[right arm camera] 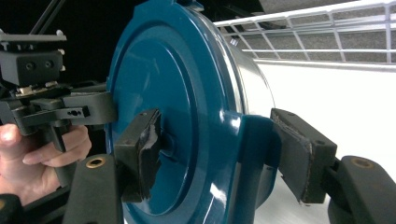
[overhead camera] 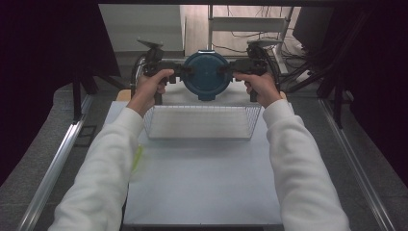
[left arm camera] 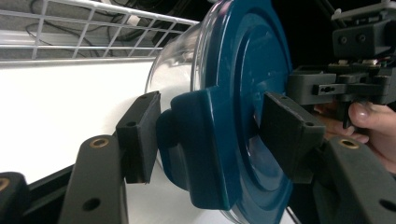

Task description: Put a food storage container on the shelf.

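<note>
1. White knit sleeves cover both forearms in the high view, rising from the bottom edge toward the far end of the pale, smooth table [overhead camera: 202, 183].
2. At the left, the left gripper [overhead camera: 185, 70] is matte black plastic with blocky square pads; they are clamped on a moulded latch tab at the rim of the lid [overhead camera: 207, 74].
3. In the middle, the container [left arm camera: 175, 70] has a clear, glossy, rounded body under a dark teal round lid with raised concentric rings. It is held up between the two grippers, lid facing the person, just beyond the far rim of the basket [overhead camera: 202, 122].
4. That basket is a shallow white wire rectangle with an open grid.
5. At the right, the right gripper [overhead camera: 227, 70] clasps the opposite latch tab; one rubber pad [right arm camera: 144, 144] looks scuffed and frayed.
</note>
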Demonstrator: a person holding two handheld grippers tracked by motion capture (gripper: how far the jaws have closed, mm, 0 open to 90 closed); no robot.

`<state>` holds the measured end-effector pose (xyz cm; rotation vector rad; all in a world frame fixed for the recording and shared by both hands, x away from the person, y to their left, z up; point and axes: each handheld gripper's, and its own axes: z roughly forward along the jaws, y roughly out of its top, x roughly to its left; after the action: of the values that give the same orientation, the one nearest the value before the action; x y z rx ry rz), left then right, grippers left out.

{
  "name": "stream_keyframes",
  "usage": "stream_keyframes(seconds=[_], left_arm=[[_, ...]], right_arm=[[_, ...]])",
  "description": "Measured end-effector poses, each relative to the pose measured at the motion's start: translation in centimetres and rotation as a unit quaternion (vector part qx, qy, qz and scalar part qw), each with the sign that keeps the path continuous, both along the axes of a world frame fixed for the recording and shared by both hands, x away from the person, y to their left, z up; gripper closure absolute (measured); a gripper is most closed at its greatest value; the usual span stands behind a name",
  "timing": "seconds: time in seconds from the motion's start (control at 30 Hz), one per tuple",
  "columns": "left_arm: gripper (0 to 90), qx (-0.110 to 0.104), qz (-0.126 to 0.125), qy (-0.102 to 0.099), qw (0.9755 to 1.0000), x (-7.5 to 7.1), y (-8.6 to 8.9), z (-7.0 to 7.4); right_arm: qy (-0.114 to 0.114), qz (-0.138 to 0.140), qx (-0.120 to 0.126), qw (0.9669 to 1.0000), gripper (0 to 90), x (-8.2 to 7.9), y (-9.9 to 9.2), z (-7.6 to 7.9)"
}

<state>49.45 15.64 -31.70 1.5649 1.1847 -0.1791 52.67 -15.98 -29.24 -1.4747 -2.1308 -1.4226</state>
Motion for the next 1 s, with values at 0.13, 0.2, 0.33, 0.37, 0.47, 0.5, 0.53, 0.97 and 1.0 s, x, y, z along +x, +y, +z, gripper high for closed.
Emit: stream_keyframes(seconds=[0.13, 0.2, 0.33, 0.37, 0.47, 0.5, 0.53, 0.97, 1.0], left_arm=[[39.7, -0.016, 0.002, 0.013, 0.9998, 0.7, 0.2, -0.5], [39.2, -0.019, 0.003, 0.018, 0.9997, 1.0, 0.2, -0.7], [38.8, -0.029, 0.007, 0.031, 0.9991, 1.5, 0.2, -1.1], [38.8, -0.034, 0.008, 0.035, 0.9988, 1.6, 0.3, -1.3], [38.7, -0.038, 0.011, 0.044, 0.9982, 1.9, 0.3, -1.5], [38.6, -0.041, 0.013, 0.045, 0.9981, 1.9, 0.3, -1.6], [38.6, -0.042, 0.014, 0.046, 0.9979, 2.0, 0.2, -1.6], [28.5, -0.038, 0.031, 0.018, 0.9986, 2.0, -0.5, -2.0], [26.0, -0.039, 0.031, 0.014, 0.9986, 1.9, -0.5, -1.9]], right_arm=[[0.011, -0.013, 0.001, 0.9999, 35.2, 0.4, 0.2, -0.2], [0.017, -0.017, 0.001, 0.9997, 35.1, 0.6, 0.2, -0.3], [0.034, -0.032, 0.008, 0.9989, 34.8, 0.9, 0.2, -0.7], [0.037, -0.036, 0.01, 0.9986, 34.8, 0.9, 0.3, -0.7], [0.047, -0.048, 0.013, 0.9976, 34.7, 1.0, 0.3, -0.9], [0.048, -0.05, 0.015, 0.9975, 34.7, 1.1, 0.3, -1.0], [0.052, -0.053, 0.016, 0.9971, 34.7, 1.1, 0.3, -1.1], [0.027, -0.068, -0.003, 0.9974, 18.5, 0.7, 1.3, -1.3], [0.017, -0.07, -0.004, 0.9974, 17.8, 0.6, 1.3, -1.3]])
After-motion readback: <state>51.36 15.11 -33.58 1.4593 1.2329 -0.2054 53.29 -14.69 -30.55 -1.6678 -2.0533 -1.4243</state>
